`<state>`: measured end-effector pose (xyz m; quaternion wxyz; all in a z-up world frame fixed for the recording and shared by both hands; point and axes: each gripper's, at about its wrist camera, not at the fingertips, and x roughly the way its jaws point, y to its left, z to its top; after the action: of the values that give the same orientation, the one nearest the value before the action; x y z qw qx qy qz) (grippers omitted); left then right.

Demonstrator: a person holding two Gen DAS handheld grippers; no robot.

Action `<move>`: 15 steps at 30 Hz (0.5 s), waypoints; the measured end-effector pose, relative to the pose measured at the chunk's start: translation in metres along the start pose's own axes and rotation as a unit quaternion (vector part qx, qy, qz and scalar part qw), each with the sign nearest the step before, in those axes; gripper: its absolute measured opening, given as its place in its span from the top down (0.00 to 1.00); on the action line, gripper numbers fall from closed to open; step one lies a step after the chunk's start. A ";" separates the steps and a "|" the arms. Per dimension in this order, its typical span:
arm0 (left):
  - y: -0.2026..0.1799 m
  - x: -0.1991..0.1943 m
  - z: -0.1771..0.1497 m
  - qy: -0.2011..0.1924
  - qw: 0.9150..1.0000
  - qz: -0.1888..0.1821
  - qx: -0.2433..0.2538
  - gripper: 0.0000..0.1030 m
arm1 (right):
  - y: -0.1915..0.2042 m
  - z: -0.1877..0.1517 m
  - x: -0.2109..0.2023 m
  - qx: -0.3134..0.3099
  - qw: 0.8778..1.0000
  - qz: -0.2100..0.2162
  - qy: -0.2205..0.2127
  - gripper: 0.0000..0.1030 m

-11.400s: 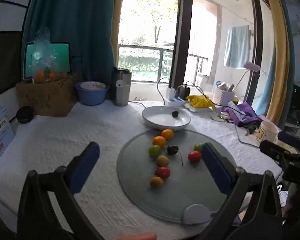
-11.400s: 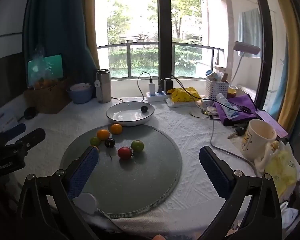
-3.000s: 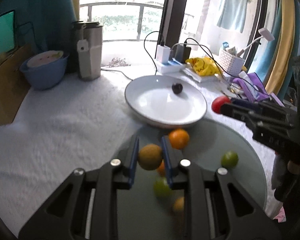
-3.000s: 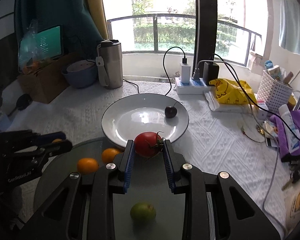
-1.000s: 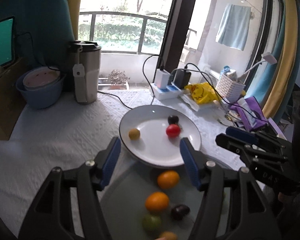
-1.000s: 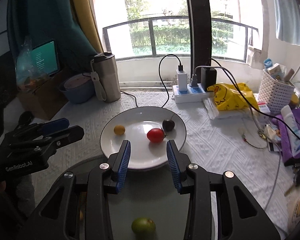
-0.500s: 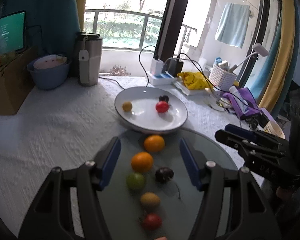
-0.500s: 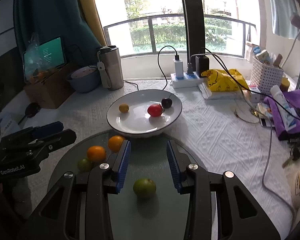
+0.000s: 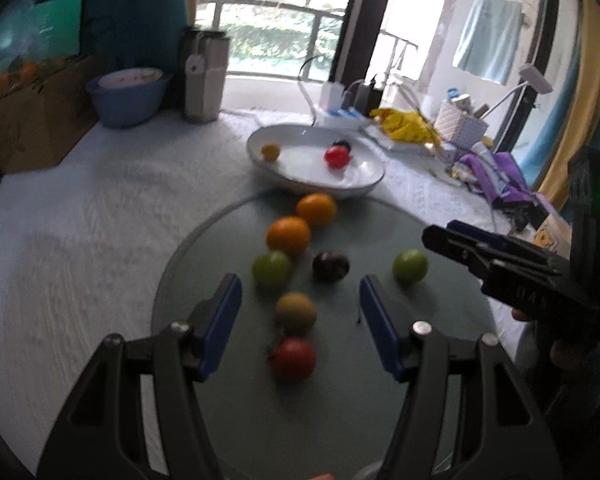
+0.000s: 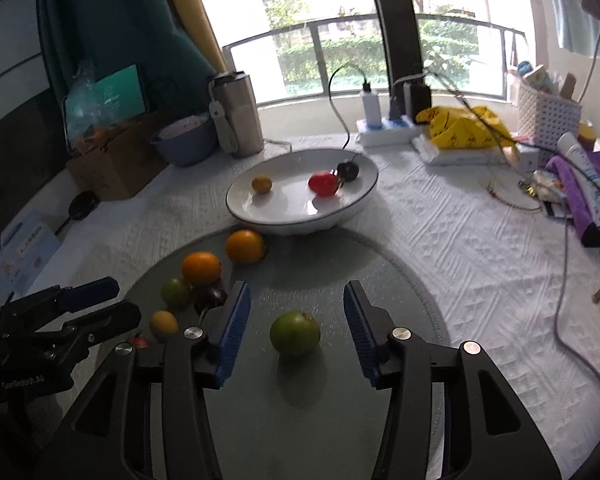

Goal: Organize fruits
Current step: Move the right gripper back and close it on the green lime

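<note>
From the left wrist, the left gripper [image 9: 300,320] hangs wide and empty above the glass turntable [image 9: 204,240], with the brownish-yellow fruit [image 9: 295,313] lying straight ahead between its spread fingers, a red tomato [image 9: 293,358] just nearer. From the right wrist, the right gripper [image 10: 296,330] is likewise spread and holds nothing, the lone green fruit [image 10: 295,333] sitting centred in its gap, so each hand looks nearest its own pick, with the white plate [image 10: 260,216] beyond.

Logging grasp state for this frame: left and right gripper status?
Left gripper: open, holding nothing, above the brownish fruit on the glass turntable.
Right gripper: open, holding nothing, jaws either side of the green fruit.
</note>
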<state>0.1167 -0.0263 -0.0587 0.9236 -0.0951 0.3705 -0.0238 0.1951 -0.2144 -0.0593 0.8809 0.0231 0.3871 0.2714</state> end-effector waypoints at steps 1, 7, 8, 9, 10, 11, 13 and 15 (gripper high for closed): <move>0.001 0.001 -0.003 0.003 1.000 0.004 -0.004 0.39 | 0.000 -0.002 0.003 0.000 1.000 0.003 0.006 0.50; 0.004 0.006 -0.019 0.022 0.999 0.021 -0.028 0.39 | -0.001 -0.013 0.017 -0.008 0.999 0.013 0.036 0.50; 0.004 0.006 -0.022 0.025 0.999 0.022 -0.028 0.39 | -0.002 -0.014 0.020 -0.007 0.999 0.015 0.042 0.50; 0.003 0.007 -0.024 0.029 0.999 0.024 -0.026 0.39 | -0.003 -0.015 0.021 -0.005 0.999 0.019 0.046 0.50; 0.002 0.008 -0.025 0.032 0.999 0.026 -0.024 0.39 | -0.003 -0.015 0.020 -0.005 0.999 0.020 0.046 0.50; 0.000 0.009 -0.026 0.033 0.999 0.026 -0.021 0.39 | -0.003 -0.015 0.020 -0.006 0.999 0.020 0.046 0.50; -0.003 0.010 -0.028 0.038 0.999 0.033 -0.012 0.39 | -0.003 -0.015 0.022 -0.007 0.999 0.020 0.050 0.50; -0.005 0.012 -0.029 0.043 0.998 0.036 -0.005 0.39 | -0.002 -0.015 0.024 -0.008 0.998 0.020 0.056 0.50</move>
<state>0.1057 -0.0367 -0.0861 0.9069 -0.0848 0.4127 0.0071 0.1988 -0.2069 -0.0867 0.8525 0.0089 0.4330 0.2925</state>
